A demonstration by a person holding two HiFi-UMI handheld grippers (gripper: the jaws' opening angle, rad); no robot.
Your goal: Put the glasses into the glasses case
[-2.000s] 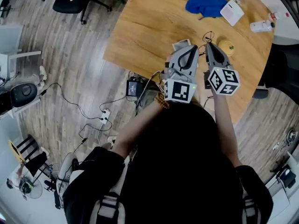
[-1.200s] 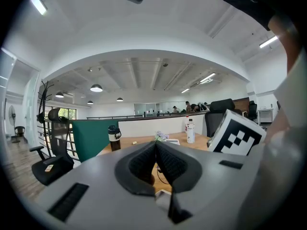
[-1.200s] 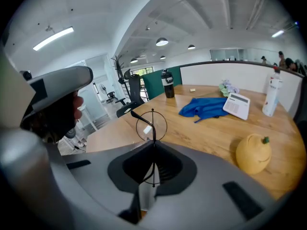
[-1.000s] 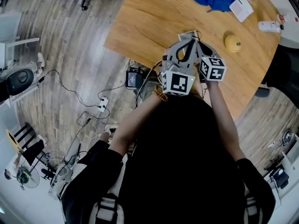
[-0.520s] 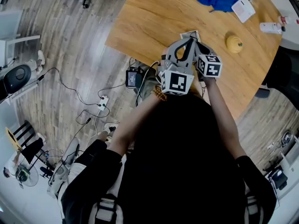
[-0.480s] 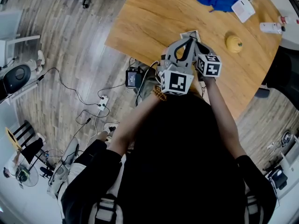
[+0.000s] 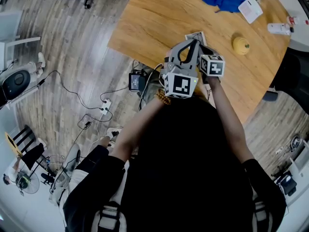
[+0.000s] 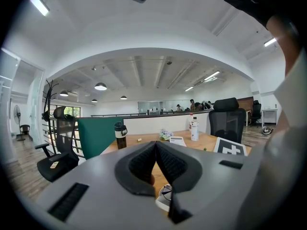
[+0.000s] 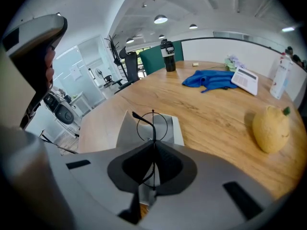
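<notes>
Two grippers work at the near edge of the round wooden table [image 9: 206,109], close to the person. The right gripper [image 9: 153,143] points down with its jaws pinched on the thin black wire frame of the glasses [image 9: 153,119], one round lens standing upright just past the jaw tips. The glasses hang directly over the open pale glasses case [image 9: 127,131]; whether they touch it cannot be told. The left gripper [image 8: 156,143] is held level beside the right one, its jaws pressed together with nothing seen between them. The case lies near the table's edge, with bare wood all round it. A lemon [image 9: 271,128] sits well apart to the right. A blue cloth [image 9: 211,79], a white booklet [image 9: 245,81], a white bottle [image 9: 280,80] and a black bottle [image 9: 167,48] stand toward the far side. Print on the booklet and both bottle labels is too small to read.
</notes>
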